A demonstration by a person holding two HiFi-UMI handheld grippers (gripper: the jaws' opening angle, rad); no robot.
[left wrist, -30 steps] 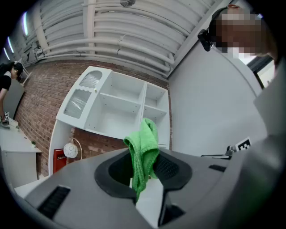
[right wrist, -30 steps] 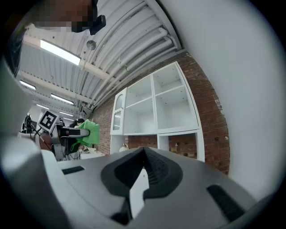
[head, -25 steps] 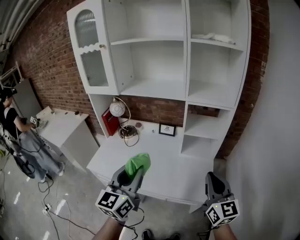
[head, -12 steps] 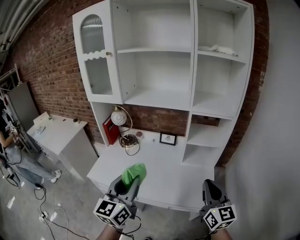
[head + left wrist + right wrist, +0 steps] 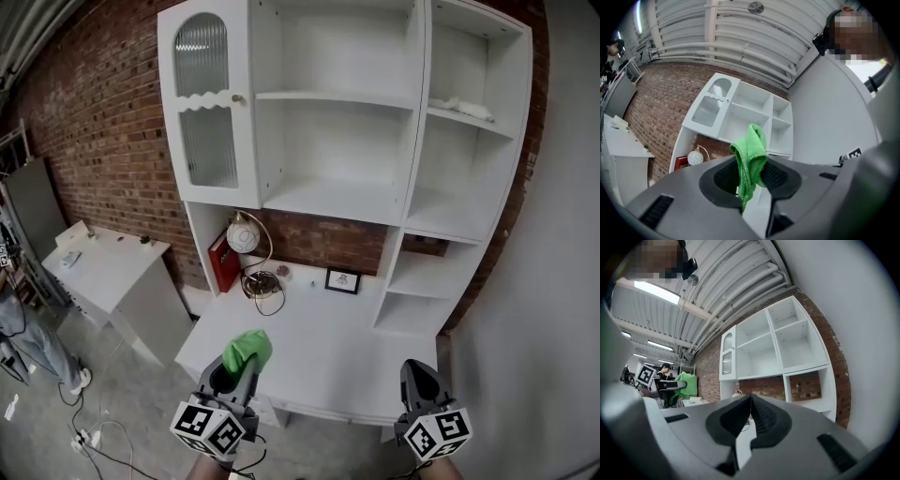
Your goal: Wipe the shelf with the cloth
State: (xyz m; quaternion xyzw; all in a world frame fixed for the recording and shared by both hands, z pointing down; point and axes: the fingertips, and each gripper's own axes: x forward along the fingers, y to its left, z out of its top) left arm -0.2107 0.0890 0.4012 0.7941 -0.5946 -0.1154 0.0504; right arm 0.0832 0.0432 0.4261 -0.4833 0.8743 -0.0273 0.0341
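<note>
A tall white shelf unit (image 5: 349, 202) with open compartments stands against the brick wall, seen also as the shelf unit (image 5: 750, 119) in the left gripper view and the shelf unit (image 5: 776, 345) in the right gripper view. My left gripper (image 5: 240, 362) is shut on a green cloth (image 5: 247, 349), held low before the unit's desk surface (image 5: 319, 352). The cloth (image 5: 751, 159) bunches up out of the closed jaws. My right gripper (image 5: 417, 378) is shut and empty, low at the right. From the right gripper view the green cloth (image 5: 686, 383) shows at the left.
On the desk surface stand a globe lamp (image 5: 242, 236), a red book (image 5: 221, 262), a coiled cable (image 5: 262, 281) and a small picture frame (image 5: 341, 280). A white cloth (image 5: 469, 108) lies on an upper right shelf. A low white table (image 5: 103, 267) and a person (image 5: 23, 328) are at the left.
The view has pulled back and shifted: the shelf unit now sits further right and lower in frame. Both grippers sank slightly lower in view; the cloth stays gripped.
</note>
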